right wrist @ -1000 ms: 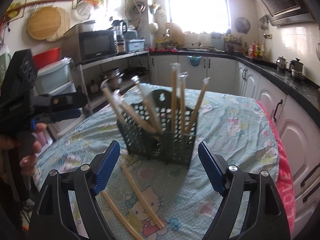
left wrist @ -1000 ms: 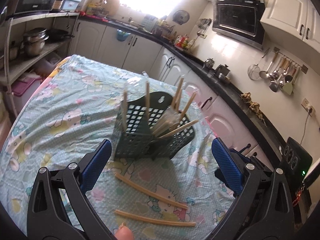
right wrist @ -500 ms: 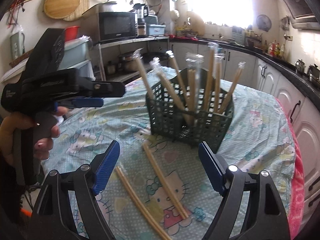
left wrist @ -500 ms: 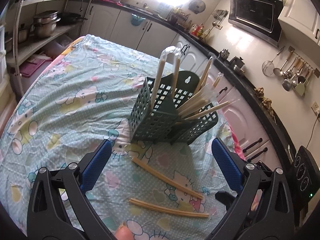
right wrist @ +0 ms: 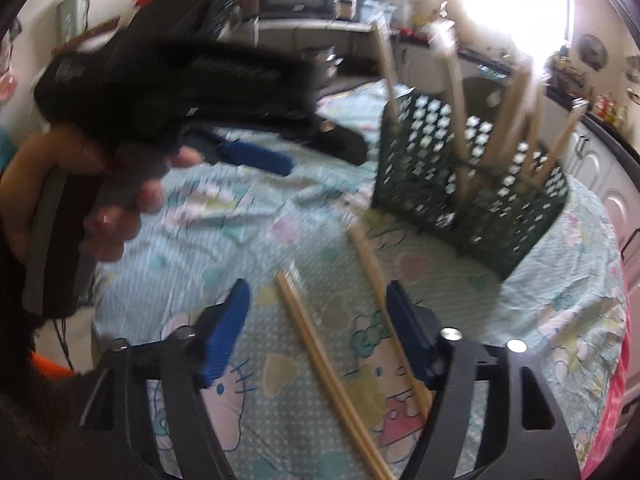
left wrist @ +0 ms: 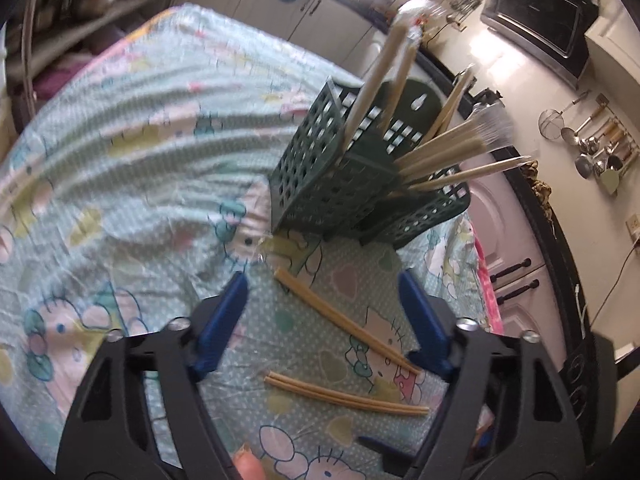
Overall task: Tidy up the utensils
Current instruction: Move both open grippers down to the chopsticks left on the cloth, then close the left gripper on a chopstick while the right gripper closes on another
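Now we hold both grippers over the tablecloth (left wrist: 120, 152), in front of the green basket (left wrist: 320, 184). Our left gripper (left wrist: 324, 320) and right gripper (right wrist: 316, 332) are closing, gripping nothing yet, with two pairs of chopsticks (left wrist: 344, 394) lying flat between their fingers

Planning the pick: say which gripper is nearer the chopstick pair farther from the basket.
Right. Right gripper straddles the chopstick pair; left gripper hangs raised beside it; both jaws closing.

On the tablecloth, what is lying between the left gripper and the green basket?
In the left wrist view, one chopstick pair lies between the closing left gripper and the green basket, slanting from near the basket's foot toward the right pad.
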Demonstrator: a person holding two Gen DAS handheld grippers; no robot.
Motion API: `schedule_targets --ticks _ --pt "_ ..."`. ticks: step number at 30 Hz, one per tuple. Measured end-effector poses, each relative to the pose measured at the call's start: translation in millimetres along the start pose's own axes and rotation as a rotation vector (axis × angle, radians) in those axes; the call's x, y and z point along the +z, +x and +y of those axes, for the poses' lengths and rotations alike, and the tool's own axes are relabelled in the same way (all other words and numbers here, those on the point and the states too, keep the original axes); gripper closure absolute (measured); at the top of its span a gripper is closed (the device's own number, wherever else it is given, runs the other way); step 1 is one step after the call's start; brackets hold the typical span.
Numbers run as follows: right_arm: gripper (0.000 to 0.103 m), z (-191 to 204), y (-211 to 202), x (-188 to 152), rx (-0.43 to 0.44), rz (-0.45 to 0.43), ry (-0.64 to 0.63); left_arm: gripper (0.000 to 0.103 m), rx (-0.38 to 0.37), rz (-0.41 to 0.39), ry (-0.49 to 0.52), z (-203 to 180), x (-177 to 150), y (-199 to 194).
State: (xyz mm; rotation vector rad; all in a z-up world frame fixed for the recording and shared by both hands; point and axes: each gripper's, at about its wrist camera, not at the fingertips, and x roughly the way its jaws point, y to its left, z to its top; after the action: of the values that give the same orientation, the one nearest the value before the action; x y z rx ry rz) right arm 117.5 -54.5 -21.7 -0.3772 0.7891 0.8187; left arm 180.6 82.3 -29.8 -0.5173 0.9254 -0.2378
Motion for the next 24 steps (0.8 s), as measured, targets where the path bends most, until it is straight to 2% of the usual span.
schedule_targets --ticks 4,10,16,24 --pt "0.055 5.5 15.9 -3.4 0.032 0.046 -0.012 0.05 -0.03 0.057 -0.029 6.1 -2.6 14.2" --pt "0.062 11.7 40.9 -4.6 0.049 0.101 -0.042 0.054 -0.049 0.135 -0.059 12.4 -2.0 39.7" --pt "0.063 15.1 56.6 -6.0 0.057 0.132 -0.052 0.056 -0.037 0.18 -0.079 15.2 0.2 60.2" --pt "0.063 17.6 65.1 -4.1 0.063 0.132 -0.055 0.058 0.001 0.197 -0.106 20.1 7.9 80.7"
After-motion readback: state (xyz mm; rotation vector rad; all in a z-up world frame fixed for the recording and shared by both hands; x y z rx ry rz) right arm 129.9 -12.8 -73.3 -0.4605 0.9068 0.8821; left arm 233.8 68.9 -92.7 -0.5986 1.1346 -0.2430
